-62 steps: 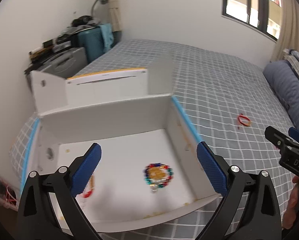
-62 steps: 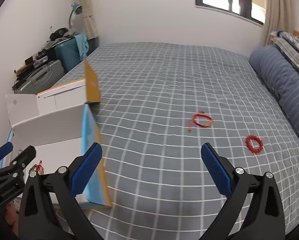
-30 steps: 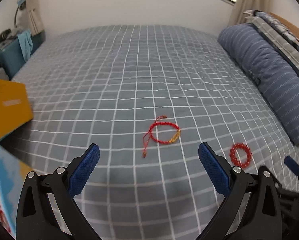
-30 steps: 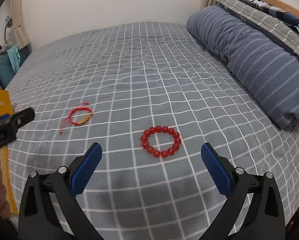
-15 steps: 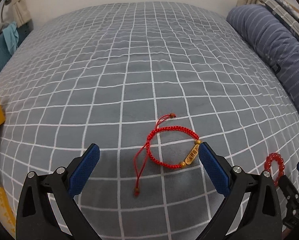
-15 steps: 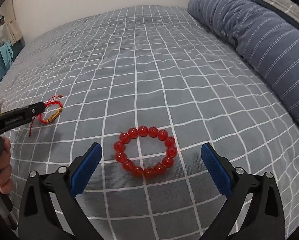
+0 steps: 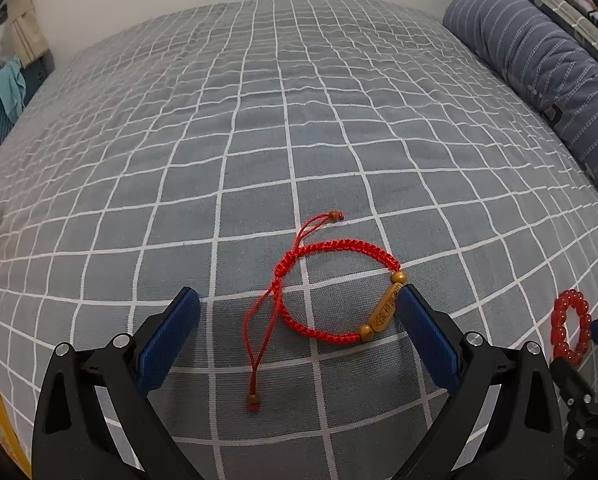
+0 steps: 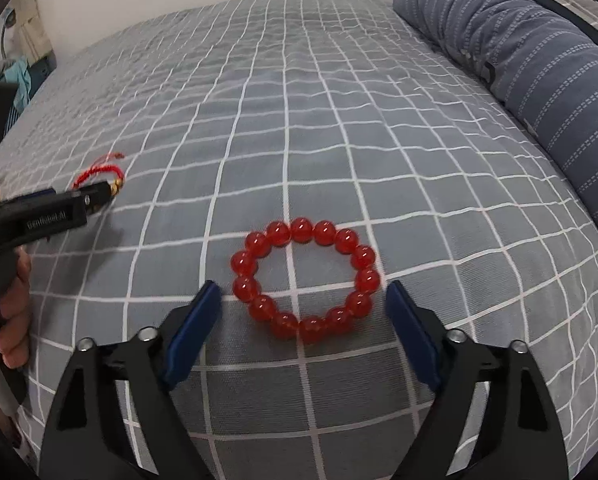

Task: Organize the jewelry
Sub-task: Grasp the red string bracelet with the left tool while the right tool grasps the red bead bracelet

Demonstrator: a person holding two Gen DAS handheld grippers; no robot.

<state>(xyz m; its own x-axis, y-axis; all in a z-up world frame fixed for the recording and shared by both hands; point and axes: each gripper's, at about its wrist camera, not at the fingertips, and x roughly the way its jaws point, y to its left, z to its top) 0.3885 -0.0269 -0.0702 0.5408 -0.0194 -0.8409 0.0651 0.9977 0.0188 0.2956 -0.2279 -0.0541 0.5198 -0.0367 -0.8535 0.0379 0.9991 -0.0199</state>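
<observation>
Glossy red bead bracelet lies between the right gripper's closing, not-yet-touching jaws; left gripper, spread wide, reads "GenRobot.AI".

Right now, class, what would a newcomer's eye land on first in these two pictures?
Two red bracelets on the grey checked bedspread. A ring of glossy red beads lies between the right gripper's open blue pads, whose jaws have just been closing. A braided red cord bracelet with a gold charm lies between the left gripper's open pads.

The right tongs, jaws just closing yet apart, straddle the red bead bracelet on the bed.
</observation>
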